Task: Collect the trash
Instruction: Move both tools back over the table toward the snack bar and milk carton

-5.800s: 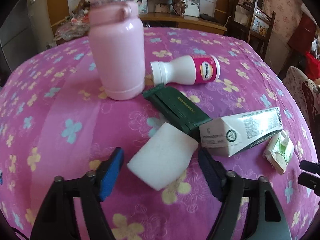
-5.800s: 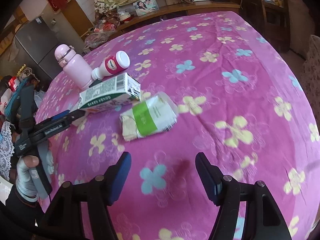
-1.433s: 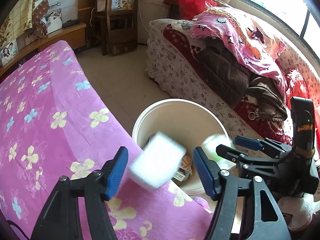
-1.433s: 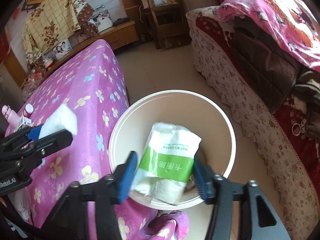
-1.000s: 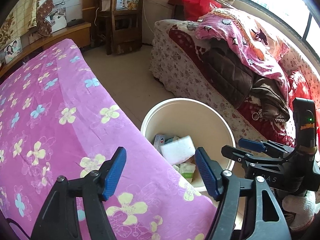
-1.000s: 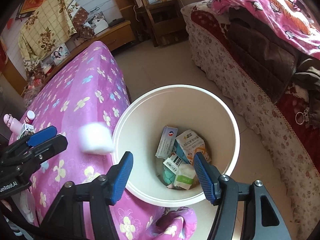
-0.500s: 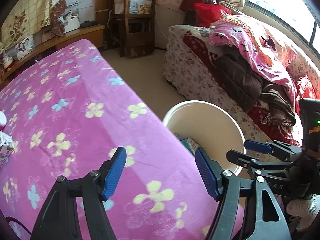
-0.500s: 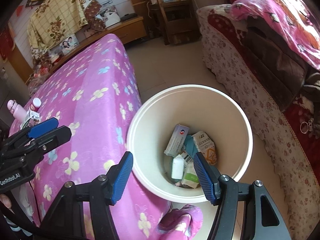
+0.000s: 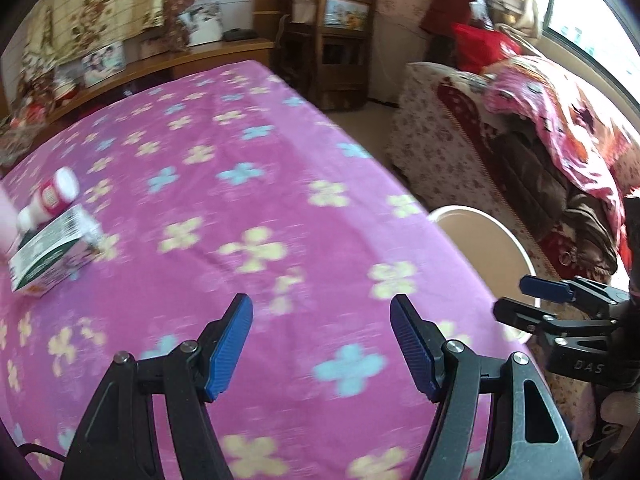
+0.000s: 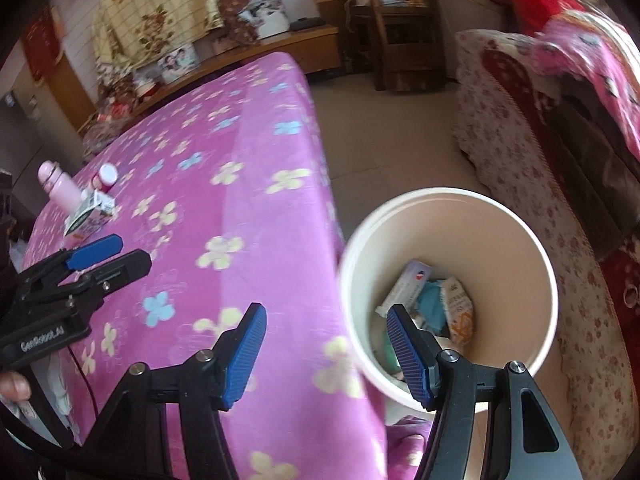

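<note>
**Both hands empty, next pieces wait at the far end**

The trash still to collect lies at the far left of the worktop (image 9: 280,152) with its pink flowered cloth: a green-and-white carton (image 9: 52,256) lying on its side, and a small white bottle with a red label (image 9: 50,198) tipped over just behind it, touching or nearly so. A pink flask (image 10: 60,190) stands upright right beside them; it looks like a keeper, not rubbish. The white bin (image 10: 452,288) sits on the floor against the worktop's near corner, with several wrappers and small boxes already at its bottom.

The left hand-held gripper (image 9: 320,344) hangs over bare cloth with jaws apart and nothing between them. The right hand-held gripper (image 10: 326,354) is likewise spread and empty, poised over the bin's rim and the worktop edge.

The step in hand, by my reading, is the reach for the carton and bottle. Best taken one item per hand: span the carton across its narrow faces, take the bottle round its body, and keep clear of the flask so it is not knocked over.
</note>
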The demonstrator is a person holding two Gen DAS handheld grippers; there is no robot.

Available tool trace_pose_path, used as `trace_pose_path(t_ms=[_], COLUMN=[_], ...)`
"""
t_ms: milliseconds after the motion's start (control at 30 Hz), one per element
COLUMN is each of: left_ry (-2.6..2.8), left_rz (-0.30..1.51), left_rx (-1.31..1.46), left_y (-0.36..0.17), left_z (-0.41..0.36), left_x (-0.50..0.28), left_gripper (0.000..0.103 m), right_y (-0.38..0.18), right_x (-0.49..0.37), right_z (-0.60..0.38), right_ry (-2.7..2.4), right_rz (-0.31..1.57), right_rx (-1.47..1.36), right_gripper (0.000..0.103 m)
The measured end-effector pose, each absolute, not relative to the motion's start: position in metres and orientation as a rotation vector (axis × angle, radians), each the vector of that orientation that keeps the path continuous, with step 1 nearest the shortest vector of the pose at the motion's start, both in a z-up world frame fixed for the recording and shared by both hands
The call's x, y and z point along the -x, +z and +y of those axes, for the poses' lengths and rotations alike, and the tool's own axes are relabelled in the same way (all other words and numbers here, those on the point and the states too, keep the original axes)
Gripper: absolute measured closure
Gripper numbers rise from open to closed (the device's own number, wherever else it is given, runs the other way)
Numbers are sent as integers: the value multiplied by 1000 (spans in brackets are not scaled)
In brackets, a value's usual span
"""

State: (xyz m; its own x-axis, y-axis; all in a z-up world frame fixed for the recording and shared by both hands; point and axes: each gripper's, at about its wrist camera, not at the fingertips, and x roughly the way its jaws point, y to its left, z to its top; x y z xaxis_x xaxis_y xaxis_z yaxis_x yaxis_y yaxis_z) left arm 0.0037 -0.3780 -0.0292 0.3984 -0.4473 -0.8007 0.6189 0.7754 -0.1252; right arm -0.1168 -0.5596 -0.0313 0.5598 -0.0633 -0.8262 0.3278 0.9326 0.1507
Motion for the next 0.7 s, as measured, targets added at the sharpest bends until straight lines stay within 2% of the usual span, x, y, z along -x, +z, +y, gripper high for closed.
trace_pose_path(t_ms=[333, 500, 700], left_ry=[-482, -285, -127], left_rz=[944, 913, 925], left_rx=[-119, -75, -42], left_y=[-21, -9, -20], left_z=[-262, -197, -146], left_x=[-62, -110, -168], left_gripper=[31, 31, 31], right_y=[-27, -31, -35], right_x=[68, 46, 27], right_z=[-496, -469, -440], right_ry=[-104, -52, -3], right_rz=[982, 1000, 1006], right_rx=[-237, -231, -216], right_gripper=[37, 37, 37])
